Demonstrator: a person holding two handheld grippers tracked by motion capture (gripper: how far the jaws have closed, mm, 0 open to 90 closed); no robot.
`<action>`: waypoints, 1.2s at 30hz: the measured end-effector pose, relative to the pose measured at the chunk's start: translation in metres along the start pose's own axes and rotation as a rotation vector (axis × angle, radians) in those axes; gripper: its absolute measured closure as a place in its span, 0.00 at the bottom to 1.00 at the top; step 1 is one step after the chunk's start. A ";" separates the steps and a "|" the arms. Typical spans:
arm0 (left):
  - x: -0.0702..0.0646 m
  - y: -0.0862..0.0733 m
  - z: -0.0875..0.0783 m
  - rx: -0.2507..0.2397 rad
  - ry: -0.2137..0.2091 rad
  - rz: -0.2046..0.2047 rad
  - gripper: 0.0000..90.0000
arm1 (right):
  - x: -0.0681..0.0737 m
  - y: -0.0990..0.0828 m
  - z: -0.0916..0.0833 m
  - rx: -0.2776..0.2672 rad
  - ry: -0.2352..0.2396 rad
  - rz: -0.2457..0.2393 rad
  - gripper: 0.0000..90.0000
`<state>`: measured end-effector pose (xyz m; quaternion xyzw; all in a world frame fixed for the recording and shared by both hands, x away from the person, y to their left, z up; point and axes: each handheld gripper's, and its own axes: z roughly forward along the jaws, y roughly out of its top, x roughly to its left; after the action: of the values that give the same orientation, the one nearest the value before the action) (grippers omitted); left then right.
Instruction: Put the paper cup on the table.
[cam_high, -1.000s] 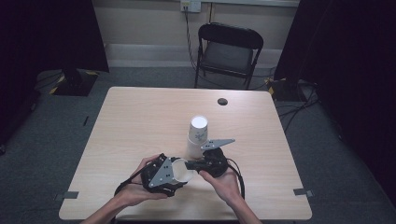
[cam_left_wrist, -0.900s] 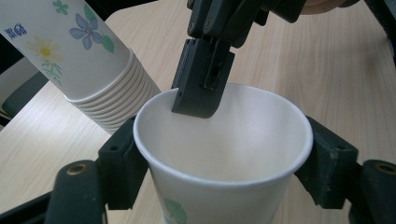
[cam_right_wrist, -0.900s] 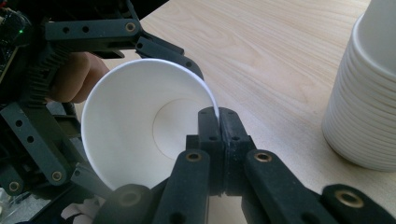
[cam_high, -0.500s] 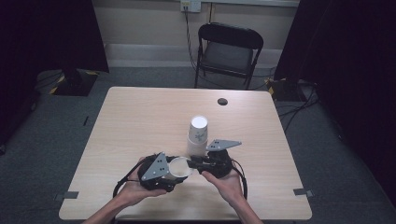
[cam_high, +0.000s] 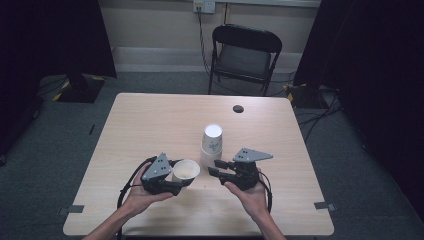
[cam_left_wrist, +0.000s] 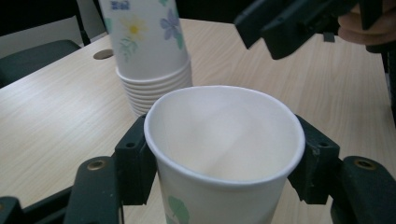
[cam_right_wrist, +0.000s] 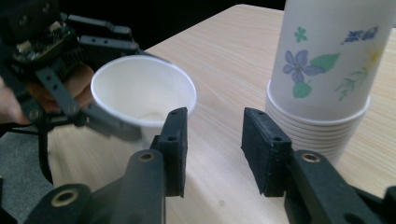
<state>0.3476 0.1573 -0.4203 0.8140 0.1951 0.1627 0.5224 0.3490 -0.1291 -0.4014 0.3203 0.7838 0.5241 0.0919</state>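
Over the worktop (cam_high: 150, 125), single cup (cam_high: 185, 170) now clamped in left gripper (cam_high: 176, 186) fingers, right gripper (cam_high: 216, 168) fingers just parted, empty: handover done, stack (cam_high: 212, 145) next.

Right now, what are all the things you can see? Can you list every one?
Single paper cup: one, white with a green leaf print, upright between the left gripper's jaws, near the table's front edge.
Stack of paper cups: one stack, white with blue and yellow flowers, upside down at the table's middle.
Table: one, light wood, centre of the room.
Dark round spot: one, black, on the table's far side; what it is I cannot tell.
Folding chair: one, black, behind the table.
Wall socket: one, white, on the back wall.
Left gripper: black, shut on the single paper cup.
Right gripper: black, open, nothing between its jaws, beside the stack.
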 end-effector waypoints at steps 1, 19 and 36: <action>0.002 0.001 -0.002 -0.008 0.004 -0.007 0.39 | -0.001 -0.001 -0.001 0.004 -0.005 -0.001 0.68; 0.044 -0.013 -0.015 -0.047 0.096 -0.185 0.40 | -0.035 -0.046 -0.026 0.082 -0.142 0.023 0.57; 0.087 -0.016 -0.014 -0.024 0.236 -0.190 0.38 | -0.070 -0.080 -0.053 0.126 -0.268 0.091 0.42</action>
<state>0.4148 0.2168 -0.4247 0.7608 0.3292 0.2095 0.5186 0.3450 -0.2311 -0.4625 0.4276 0.7806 0.4299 0.1516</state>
